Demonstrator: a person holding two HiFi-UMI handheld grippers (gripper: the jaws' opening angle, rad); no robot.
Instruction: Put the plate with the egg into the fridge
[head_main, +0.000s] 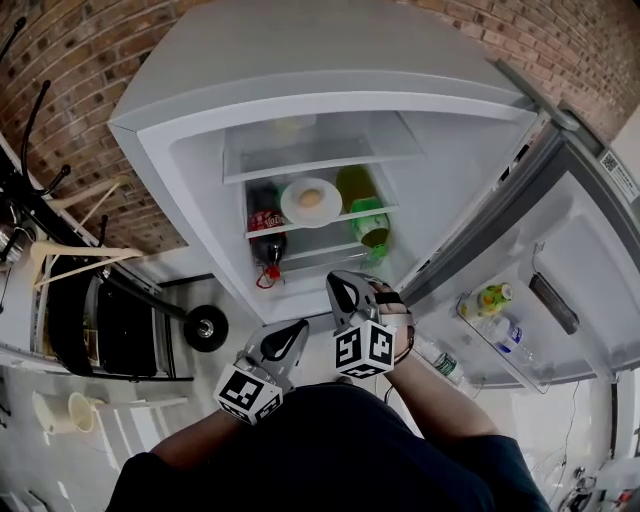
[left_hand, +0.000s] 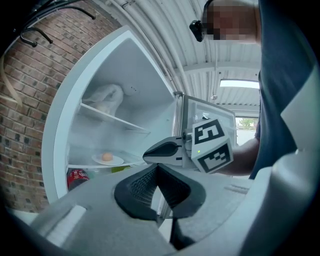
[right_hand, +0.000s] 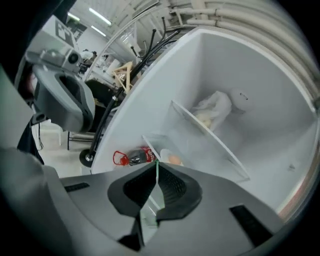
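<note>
Head view: I look steeply down into an open fridge (head_main: 190, 160). The plate (head_main: 311, 213) with the egg (head_main: 311, 198) sits on the middle shelf (head_main: 330, 215), just beside a cola bottle (head_main: 266, 235). The left claw (head_main: 288, 338) and right claw (head_main: 346, 292) both hang outside, in front of the fridge. Left gripper view: its jaws are pressed together on nothing, with the plate and egg small on the shelf beyond. Right gripper view: its jaws are also pressed together and empty. I judge the placing done; what remains is probably swinging the door (head_main: 590, 270) shut from the right. That door is cut off at the frame edge. The right jaws hide most of the plate, and I can't tell what the pale bag (right_hand: 215, 110) on the upper shelf holds.
</note>
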